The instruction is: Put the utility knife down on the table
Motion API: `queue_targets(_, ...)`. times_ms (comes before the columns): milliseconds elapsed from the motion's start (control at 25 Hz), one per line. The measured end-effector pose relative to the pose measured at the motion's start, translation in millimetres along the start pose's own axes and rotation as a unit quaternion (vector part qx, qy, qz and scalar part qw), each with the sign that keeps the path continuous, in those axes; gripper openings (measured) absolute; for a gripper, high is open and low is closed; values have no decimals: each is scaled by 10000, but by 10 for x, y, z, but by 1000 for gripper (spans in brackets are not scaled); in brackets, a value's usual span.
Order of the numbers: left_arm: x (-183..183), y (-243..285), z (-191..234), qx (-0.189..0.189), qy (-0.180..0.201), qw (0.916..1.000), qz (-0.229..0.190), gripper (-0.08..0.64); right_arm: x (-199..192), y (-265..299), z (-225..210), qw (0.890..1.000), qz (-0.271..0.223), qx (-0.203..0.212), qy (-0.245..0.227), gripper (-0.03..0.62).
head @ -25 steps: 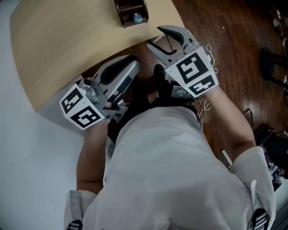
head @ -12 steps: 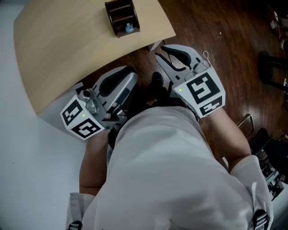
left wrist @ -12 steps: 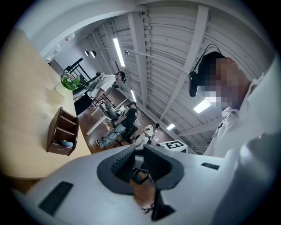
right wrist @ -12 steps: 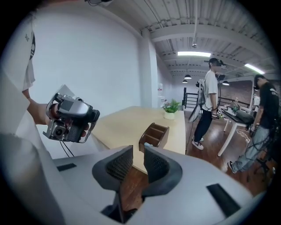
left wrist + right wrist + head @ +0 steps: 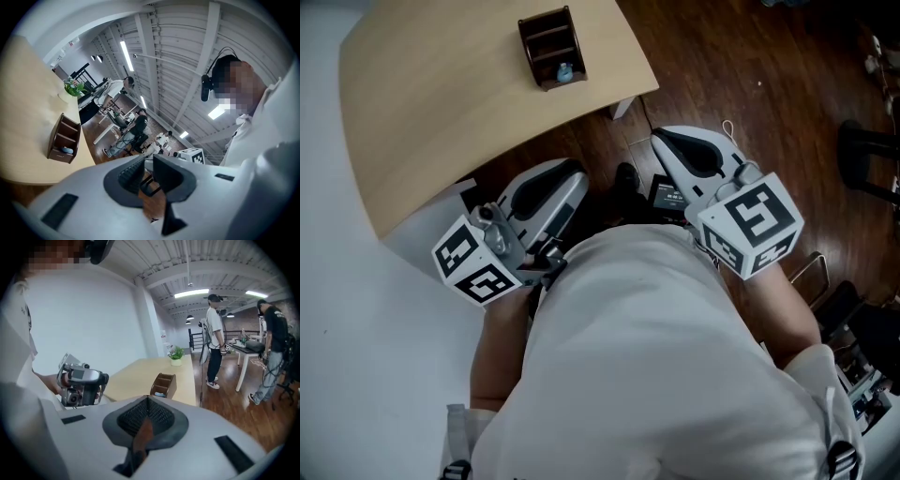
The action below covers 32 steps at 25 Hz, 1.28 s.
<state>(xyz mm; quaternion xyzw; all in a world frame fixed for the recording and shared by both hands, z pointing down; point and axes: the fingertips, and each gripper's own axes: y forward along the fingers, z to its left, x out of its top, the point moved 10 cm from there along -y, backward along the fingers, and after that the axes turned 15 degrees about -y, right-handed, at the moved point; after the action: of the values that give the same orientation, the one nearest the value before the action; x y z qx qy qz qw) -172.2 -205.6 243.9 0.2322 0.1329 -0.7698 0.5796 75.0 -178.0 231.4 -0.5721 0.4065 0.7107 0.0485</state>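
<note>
The person held both forearms bent, grippers low and close to the body. The left gripper [image 5: 567,176] angled forward, its jaws a narrow gap apart with nothing between. The right gripper [image 5: 668,141] had its jaws pressed together, empty.

The table [image 5: 441,94] runs off the top edge; the blue item [image 5: 564,71] in the organizer [image 5: 528,47] is unidentifiable.

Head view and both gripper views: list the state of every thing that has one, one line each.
left gripper: jaws slightly apart, nothing between them.
right gripper: jaws shut, nothing between them.
desk organizer: upright on the table, with a small blue thing in the compartment nearest the person.
utility knife: not in view.
</note>
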Motion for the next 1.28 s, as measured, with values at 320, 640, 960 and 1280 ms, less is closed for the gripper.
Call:
queue_targets(320,30,-220,-58,8,57,10000,50,55,85,-175,56,9977,-308,-186,566,0)
queue_targets(640,92,-241,-119,-60,195,9996,213,55,189,-364,36,9965,-447,-513,486,0)
queue_targets(960,133,-253,-146,-133,248,9991,312,55,281,-378,126,9966,-471,-603,294,0)
queue_targets(1280,157,-208,-179,-161,268,9990,313,55,332,-398,104,9965,-484,-645,197,0)
